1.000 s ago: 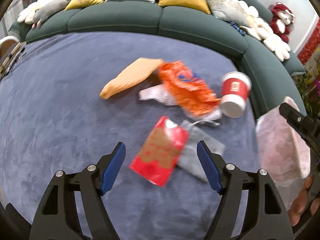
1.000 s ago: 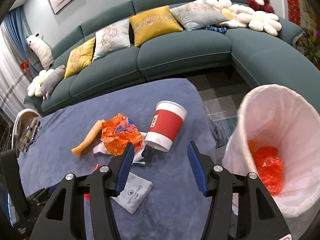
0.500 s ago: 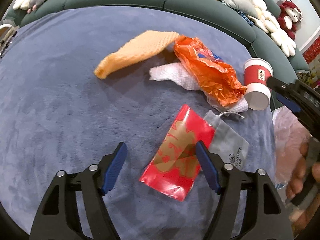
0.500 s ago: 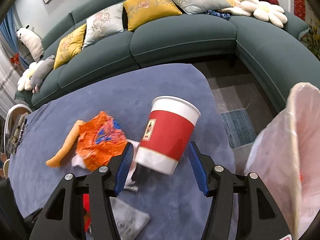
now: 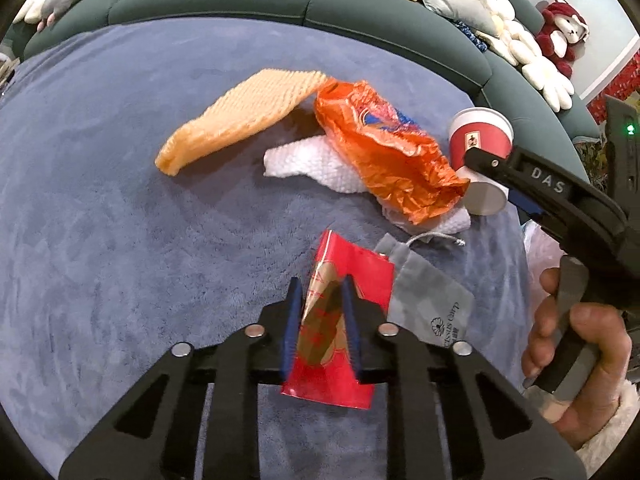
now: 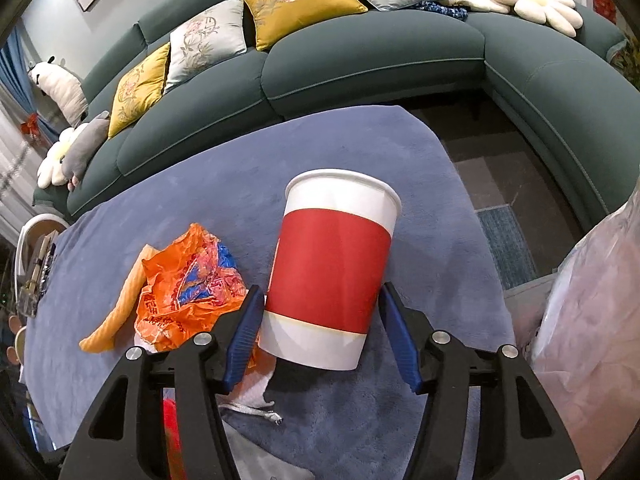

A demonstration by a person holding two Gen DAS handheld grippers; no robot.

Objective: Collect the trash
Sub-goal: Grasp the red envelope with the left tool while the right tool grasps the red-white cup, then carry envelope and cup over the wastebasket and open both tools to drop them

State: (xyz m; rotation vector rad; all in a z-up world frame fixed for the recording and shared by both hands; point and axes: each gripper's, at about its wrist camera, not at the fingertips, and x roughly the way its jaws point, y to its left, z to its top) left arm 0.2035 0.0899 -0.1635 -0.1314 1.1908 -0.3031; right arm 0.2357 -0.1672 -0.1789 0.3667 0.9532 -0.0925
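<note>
A flat red-and-gold foil packet (image 5: pixel 340 320) is clamped by the left gripper (image 5: pixel 320 320) — a red-banded white paper cup (image 6: pixel 332 268) is flanked, contact unclear, by the right gripper (image 6: pixel 322 332).

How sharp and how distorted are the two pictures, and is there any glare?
Left wrist view: sharp, the red packet between the left gripper fingers is crisp; strong fisheye bending of the sofa; dark corners. Right wrist view: also sharp, the red cup looks swollen by closeness; soft even light, no strong glare.
</note>
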